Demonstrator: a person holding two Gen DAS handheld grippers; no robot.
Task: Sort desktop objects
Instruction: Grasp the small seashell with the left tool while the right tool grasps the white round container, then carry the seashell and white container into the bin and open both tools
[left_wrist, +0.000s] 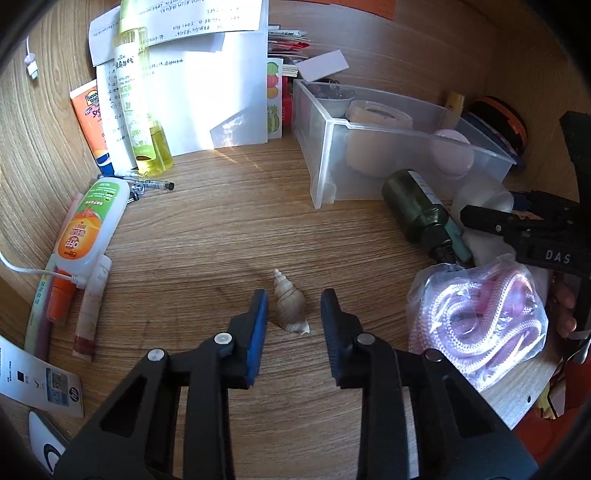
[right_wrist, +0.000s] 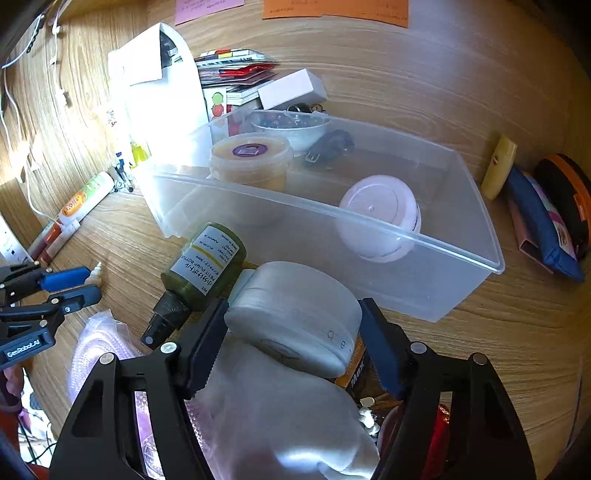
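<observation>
A beige spiral seashell (left_wrist: 290, 304) lies on the wooden desk. My left gripper (left_wrist: 293, 310) is open with its fingers on either side of the shell, not touching it; both also show in the right wrist view, gripper (right_wrist: 79, 284) and shell (right_wrist: 94, 275). My right gripper (right_wrist: 293, 328) is shut on a frosted white jar (right_wrist: 295, 317), held just in front of a clear plastic bin (right_wrist: 461, 251). The bin (left_wrist: 332, 147) holds a tan tub (right_wrist: 251, 158), a pink round jar (right_wrist: 380, 218), a bowl of beads (right_wrist: 291, 125) and a dark strap.
A dark green pump bottle (right_wrist: 207, 269) lies by the jar. A bag of pink cord (left_wrist: 480, 325) lies right of the shell. Tubes, a yellow bottle (left_wrist: 142, 110), pens and papers (left_wrist: 207, 92) crowd the left. Pouches (right_wrist: 546, 221) lie right of the bin.
</observation>
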